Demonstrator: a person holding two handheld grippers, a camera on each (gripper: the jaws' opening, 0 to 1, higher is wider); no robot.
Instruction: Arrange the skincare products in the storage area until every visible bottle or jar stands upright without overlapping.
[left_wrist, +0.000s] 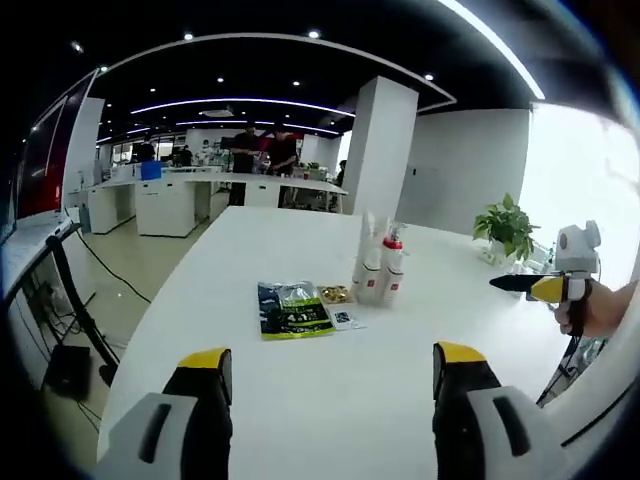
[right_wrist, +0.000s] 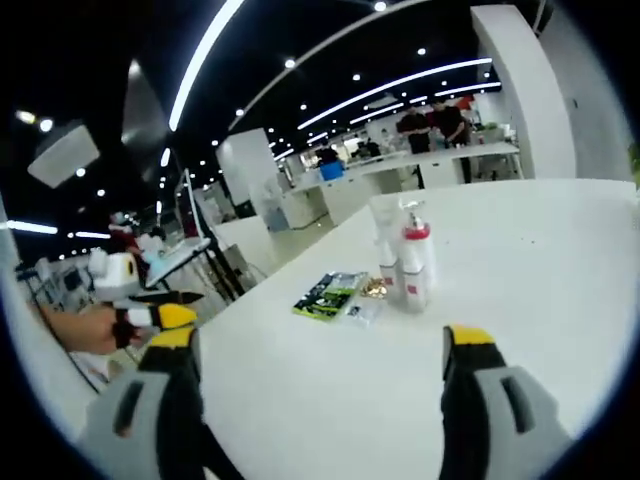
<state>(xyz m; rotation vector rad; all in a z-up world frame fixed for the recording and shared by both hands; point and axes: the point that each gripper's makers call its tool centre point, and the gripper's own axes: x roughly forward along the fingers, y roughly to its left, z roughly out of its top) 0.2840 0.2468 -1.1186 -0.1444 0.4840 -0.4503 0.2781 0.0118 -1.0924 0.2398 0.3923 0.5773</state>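
A tight cluster of white skincare bottles stands upright mid-table, one of them a pump bottle with a red collar. Beside them sit a small gold jar, a green-and-black packet lying flat, and a small sachet. My left gripper is open and empty, well short of them. In the right gripper view the same bottles, gold jar and packet lie ahead of my right gripper, also open and empty. Each gripper appears in the other's view, hand-held: the right gripper, the left gripper.
The white table is wide, with its curved edge at the left. A potted plant stands at the far right. A white pillar, white desks and people stand far behind. Cables and a stand are on the floor at left.
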